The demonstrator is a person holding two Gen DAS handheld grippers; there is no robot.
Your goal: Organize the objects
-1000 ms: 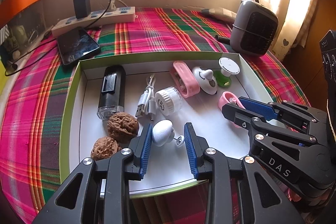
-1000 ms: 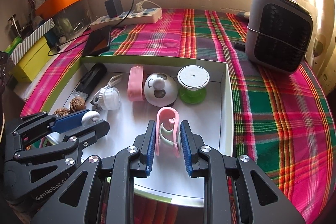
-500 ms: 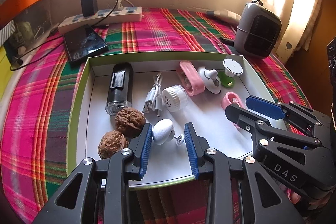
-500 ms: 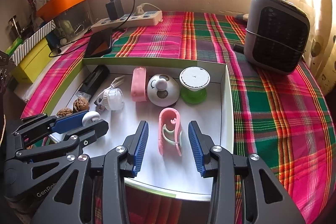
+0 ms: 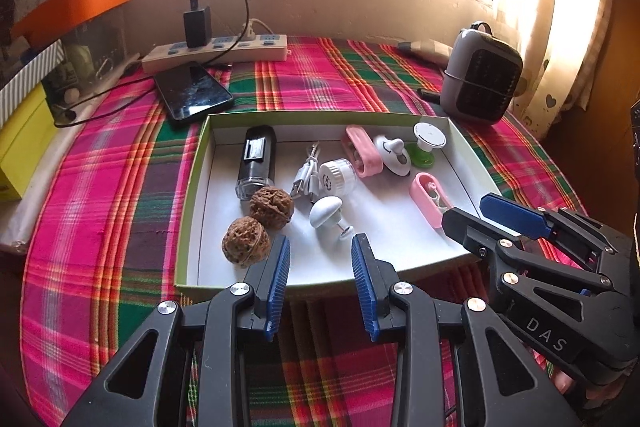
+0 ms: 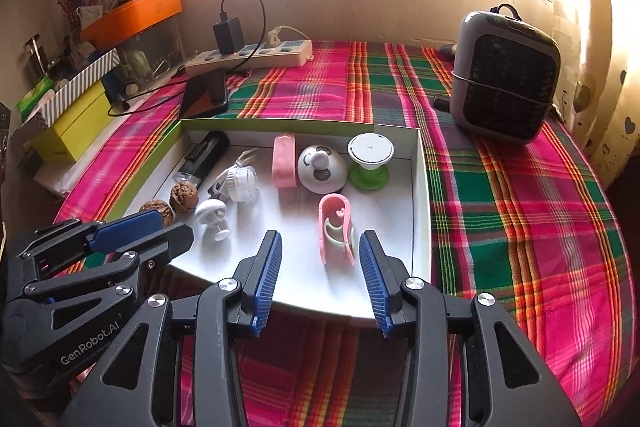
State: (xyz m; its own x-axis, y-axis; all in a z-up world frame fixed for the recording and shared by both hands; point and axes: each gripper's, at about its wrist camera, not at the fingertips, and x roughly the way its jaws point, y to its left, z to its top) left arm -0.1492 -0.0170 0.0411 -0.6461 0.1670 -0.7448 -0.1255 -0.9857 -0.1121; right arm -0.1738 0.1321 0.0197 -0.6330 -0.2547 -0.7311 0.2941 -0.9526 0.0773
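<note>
right gripper: your jaws have just been opening; they stand apart around nothing now; the pink clip sits just ahead of the blue pads, untouched
left gripper: jaws spread, nothing between them; the white knob lies just beyond the tips
tray: white box with green rim on the plaid cloth; every small item is inside it
pink clip, place: right half of the tray floor, near the front edge, apart from the pink case and the white dome behind it
pink clip, handling: looks like thin moulded plastic; probably light, stiff, a bit slick; pale inner prongs look fragile; take it across the two flat outer sides, not the prongs
pink clip, axis: long axis runs away from your right camera; rounded closed end far, open end toward you
white knob, axis: lies on its side; cap toward the back left, stem and small disc toward the front right; likely rolls
walnuts: hard, rough; easy grip
</note>
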